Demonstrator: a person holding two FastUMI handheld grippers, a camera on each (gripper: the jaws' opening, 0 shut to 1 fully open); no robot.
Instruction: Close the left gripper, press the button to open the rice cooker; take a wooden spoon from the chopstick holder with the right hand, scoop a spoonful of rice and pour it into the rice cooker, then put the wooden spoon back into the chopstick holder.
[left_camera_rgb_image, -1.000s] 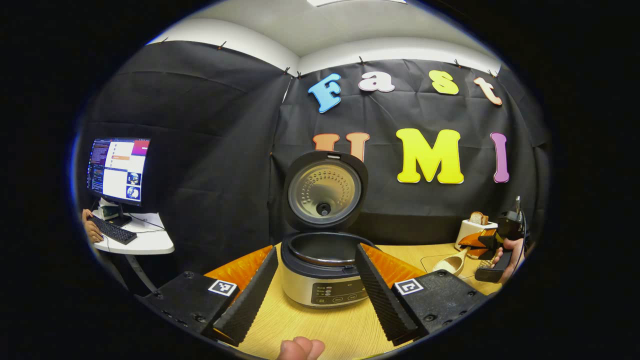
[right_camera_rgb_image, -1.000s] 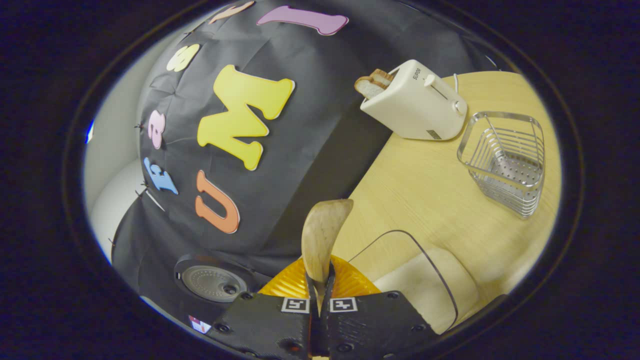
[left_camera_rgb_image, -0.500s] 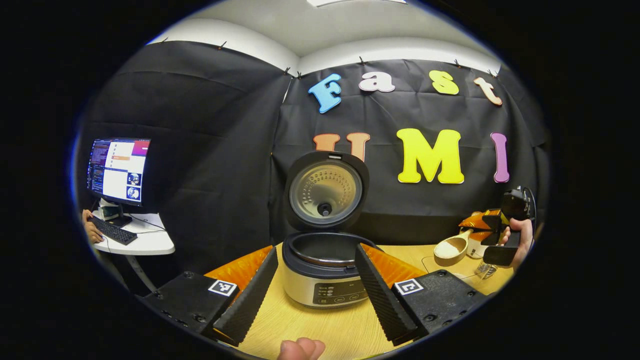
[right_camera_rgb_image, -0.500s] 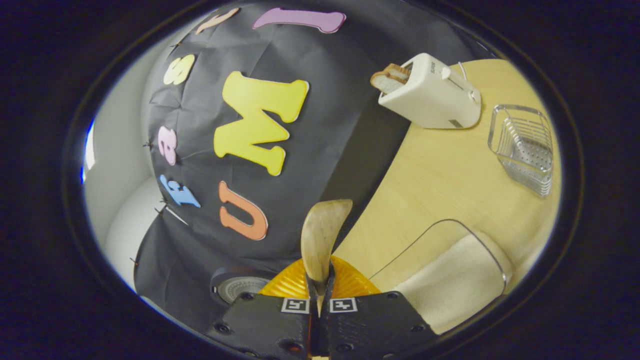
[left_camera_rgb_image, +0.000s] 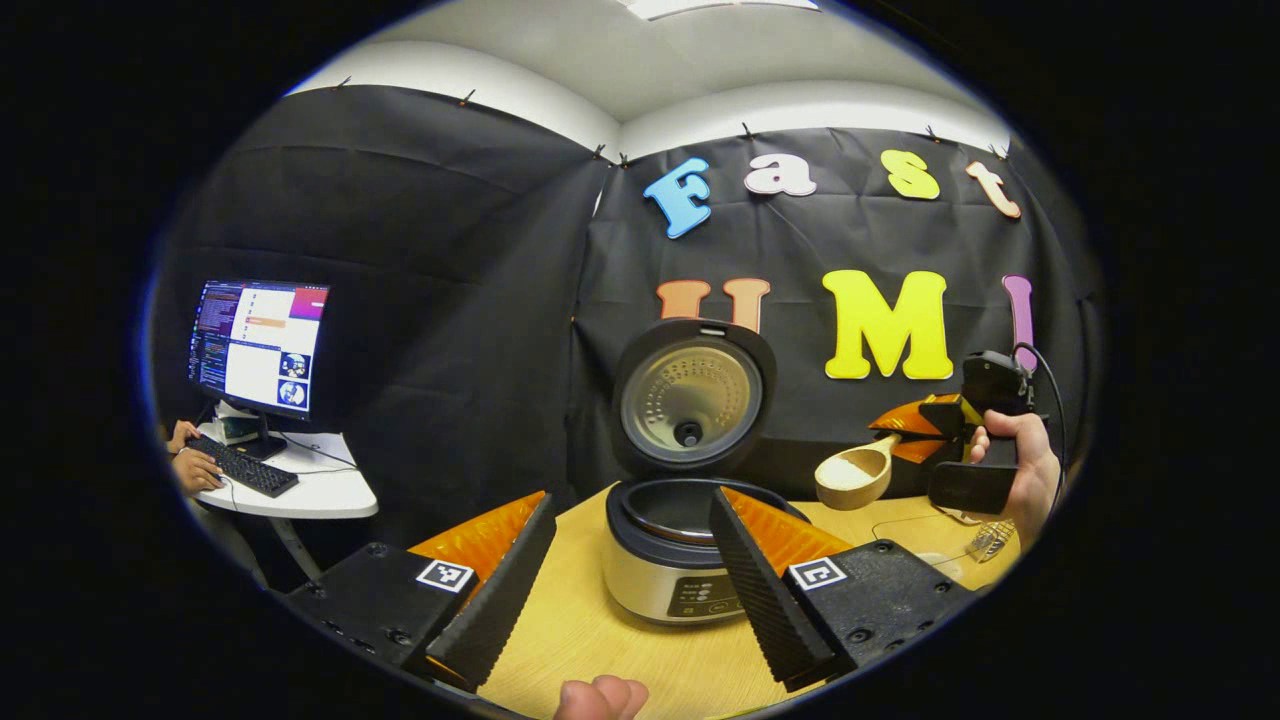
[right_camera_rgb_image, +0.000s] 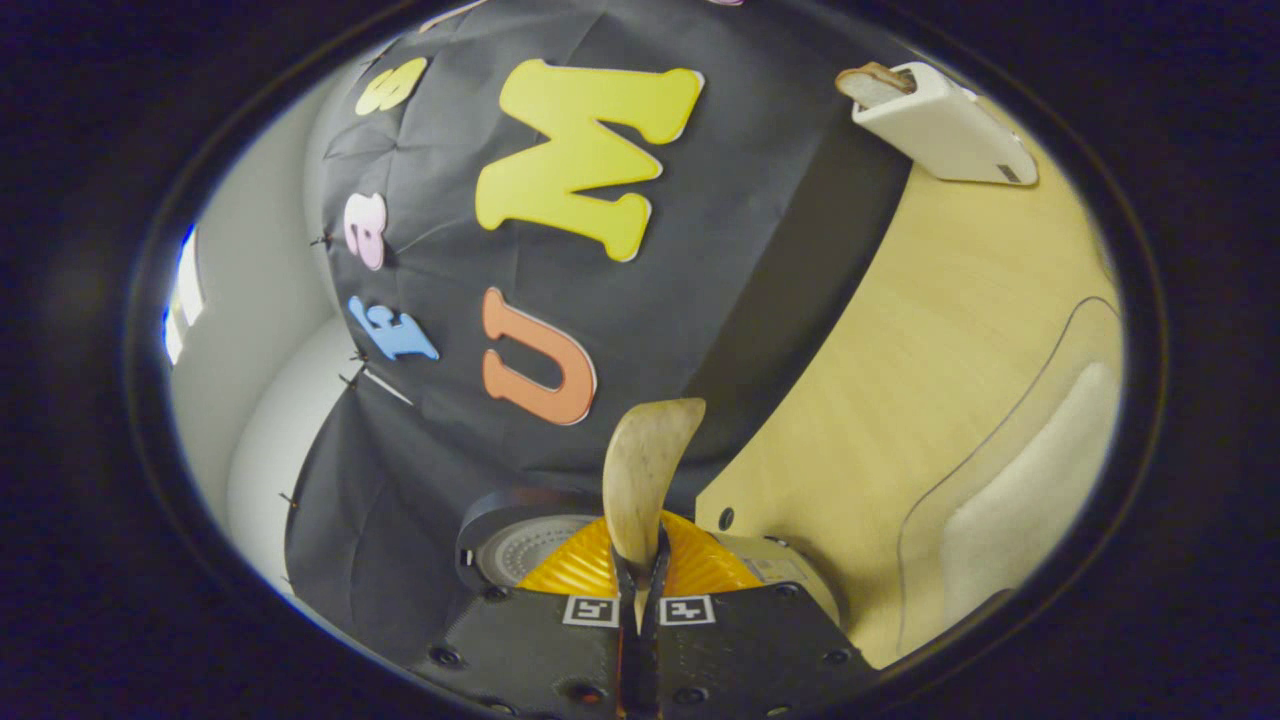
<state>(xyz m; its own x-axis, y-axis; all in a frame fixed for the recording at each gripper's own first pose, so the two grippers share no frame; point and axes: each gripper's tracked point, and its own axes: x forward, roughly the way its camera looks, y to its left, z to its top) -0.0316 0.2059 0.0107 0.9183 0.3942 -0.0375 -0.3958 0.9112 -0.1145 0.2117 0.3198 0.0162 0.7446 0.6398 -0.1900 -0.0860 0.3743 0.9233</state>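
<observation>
Wooden spoon (left_camera_rgb_image: 850, 477) carries a mound of white rice in its bowl and sits pinched by the handle between the fingers of my right gripper (right_camera_rgb_image: 640, 585), up in the air right of the rice cooker (left_camera_rgb_image: 672, 555). The cooker's round lid stands upright, its perforated metal liner facing me, and the dark inner pot is open. My left gripper (left_camera_rgb_image: 632, 575) holds nothing, ribbed black fingers spread wide either side of the cooker above the pale wood table (left_camera_rgb_image: 600, 650).

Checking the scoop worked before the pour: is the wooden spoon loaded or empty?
Loaded. In the left gripper view the wooden spoon bowl holds a pale mound of rice, level, beside the open rice cooker.
</observation>
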